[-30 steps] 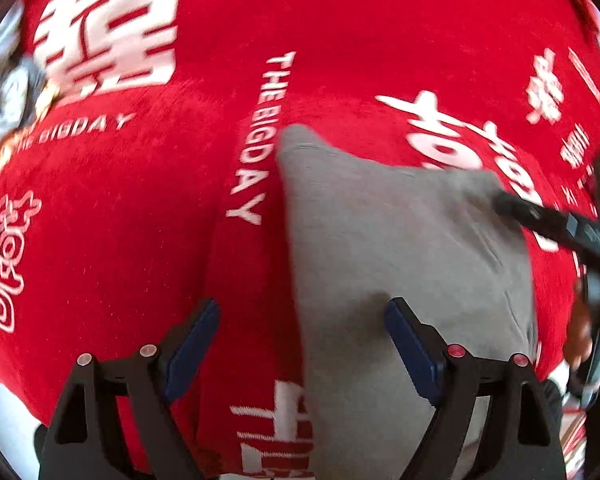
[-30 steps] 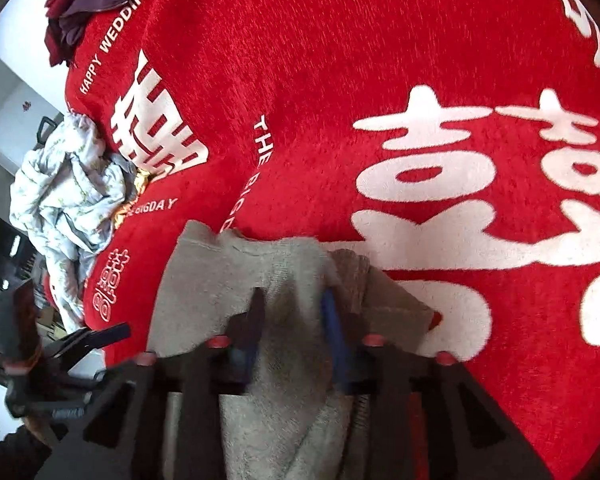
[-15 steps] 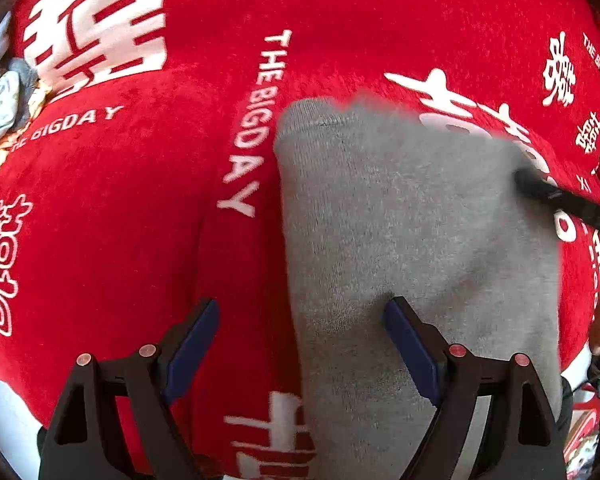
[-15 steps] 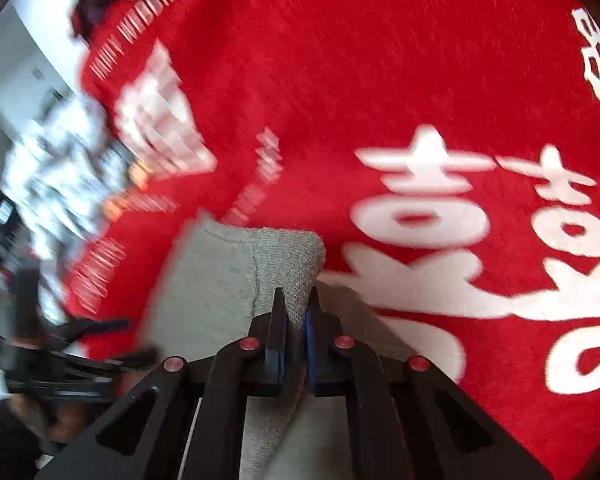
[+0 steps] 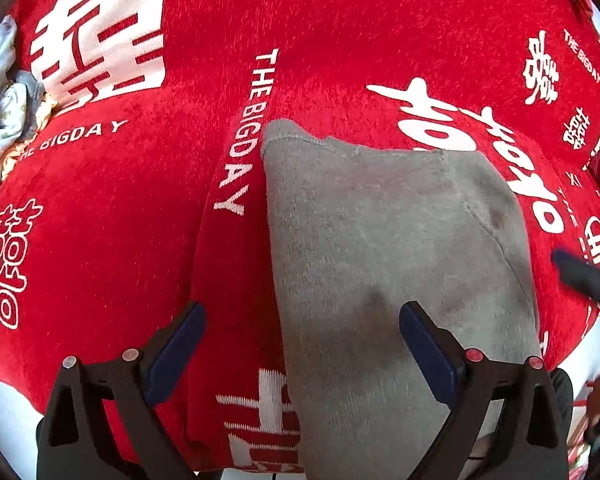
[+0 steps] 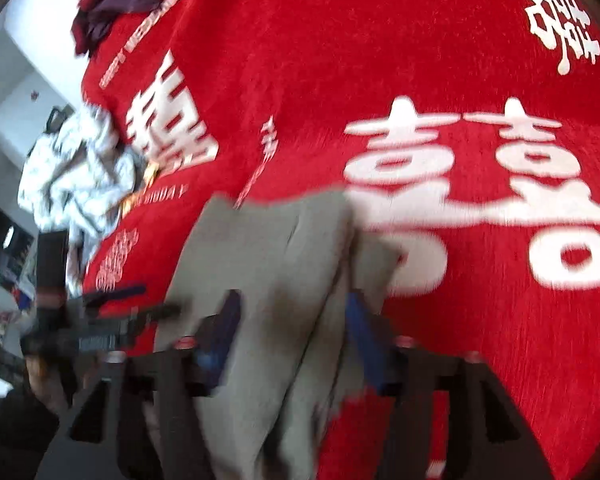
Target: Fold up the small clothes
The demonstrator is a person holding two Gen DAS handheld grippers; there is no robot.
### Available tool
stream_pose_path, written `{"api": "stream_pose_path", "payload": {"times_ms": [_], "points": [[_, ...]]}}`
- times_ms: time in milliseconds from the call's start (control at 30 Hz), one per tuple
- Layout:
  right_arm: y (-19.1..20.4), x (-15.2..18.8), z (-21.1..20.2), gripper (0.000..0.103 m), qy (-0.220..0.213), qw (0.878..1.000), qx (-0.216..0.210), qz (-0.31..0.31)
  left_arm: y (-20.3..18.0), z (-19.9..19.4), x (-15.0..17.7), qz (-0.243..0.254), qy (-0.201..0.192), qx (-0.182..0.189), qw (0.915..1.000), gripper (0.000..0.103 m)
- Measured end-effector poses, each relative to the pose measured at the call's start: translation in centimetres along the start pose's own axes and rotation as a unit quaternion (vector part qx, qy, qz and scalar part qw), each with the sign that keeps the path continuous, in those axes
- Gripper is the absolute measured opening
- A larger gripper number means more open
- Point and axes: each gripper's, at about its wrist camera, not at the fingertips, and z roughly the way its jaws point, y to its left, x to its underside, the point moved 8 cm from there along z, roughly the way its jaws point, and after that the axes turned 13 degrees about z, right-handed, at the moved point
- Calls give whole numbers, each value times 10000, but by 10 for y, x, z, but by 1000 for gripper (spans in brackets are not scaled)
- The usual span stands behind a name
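Observation:
A grey knit garment (image 5: 384, 240) lies flat on a red cloth with white lettering (image 5: 140, 200), its hem at the far end. My left gripper (image 5: 300, 340) is open and empty just above its near left edge. In the right wrist view the same grey garment (image 6: 268, 280) lies under my right gripper (image 6: 292, 328), whose blue pads stand apart around a raised fold; the view is blurred. The right gripper's finger also shows in the left wrist view (image 5: 584, 276), off the garment's right edge.
A pale patterned heap of clothes (image 6: 76, 172) lies at the cloth's left edge, also seen in the left wrist view (image 5: 4, 92). A dark maroon garment (image 6: 116, 0) sits at the far left corner. The table edge runs close below the grippers.
My right gripper was shut on the garment's fold half a second ago; now its jaws are apart and it has drawn back to the right. The garment lies flatter. The left gripper stayed open.

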Motion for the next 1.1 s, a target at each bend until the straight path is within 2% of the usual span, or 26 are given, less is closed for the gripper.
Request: {"api": "stream_pose_path", "payload": {"times_ms": [67,133,233,433,500,533,600,700,800,900,967,1033,1100], "points": [[6,22,2,68,183,9994,-267,72,-2,0,7,80,30,-106,9999,98],[6,30,8,68,211,9993,-285,123,-1,1,13,78,65,-94,9999,98],[4,30,18,68,220,9984,-408,320,1,-1,18,2,62,-72,10000,98],[6,25,25,68,188,9991,-309,232,-1,-3,25,31,93,-26,9999,98],[2,21,34,67,232,9982,-420,362,-4,-1,25,60,114,-4,9999,98],[2,19,39,54,278,9968,-578,482,-7,1,25,75,139,5,9999,98],[4,20,47,10,460,9953,-655,543,-9,5,27,98,210,8,9997,98],[11,22,30,10,348,9970,-643,248,-10,-1,27,107,192,4,9998,98],[-6,19,12,10,111,9969,-687,361,-13,-8,25,131,98,104,9998,98],[-37,26,35,10,456,9941,-666,721,-23,4,27,300,269,136,9991,98],[-38,28,40,10,393,9938,-726,739,-29,12,29,438,348,106,9984,98],[-34,27,35,25,386,9927,-781,831,-29,12,30,406,378,91,9984,98],[-32,26,26,34,229,9950,-619,749,-27,4,26,385,323,123,9987,98]]}}
